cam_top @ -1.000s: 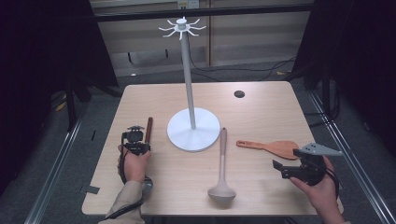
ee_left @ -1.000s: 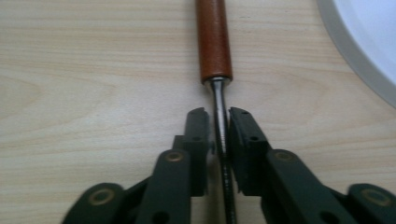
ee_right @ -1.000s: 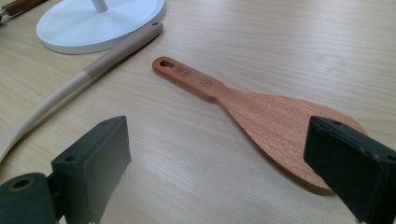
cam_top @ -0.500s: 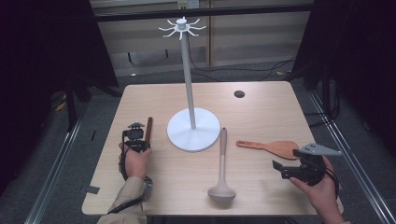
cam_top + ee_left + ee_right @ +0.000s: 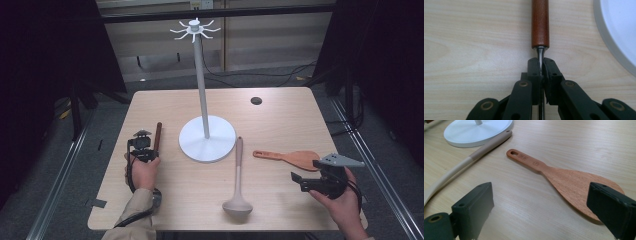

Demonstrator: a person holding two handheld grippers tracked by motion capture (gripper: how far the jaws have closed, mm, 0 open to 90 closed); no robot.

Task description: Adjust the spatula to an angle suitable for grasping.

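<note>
The tabletop (image 5: 280, 110) holds a tall white hook stand (image 5: 202, 100) with nothing hung yet. The ladle (image 5: 237, 186) and wooden rice paddle (image 5: 292, 157) lie flat. The left hand-held gripper (image 5: 541, 68) pinches a brown-handled tool (image 5: 540, 23) by its metal neck. The right hand-held gripper (image 5: 544, 212) gapes near the paddle.

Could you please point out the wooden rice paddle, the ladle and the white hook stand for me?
wooden rice paddle (image 5: 576, 181), right gripper view, on its blade.
ladle (image 5: 238, 162), high view, on its handle.
white hook stand (image 5: 207, 145), high view, on its round base.
</note>
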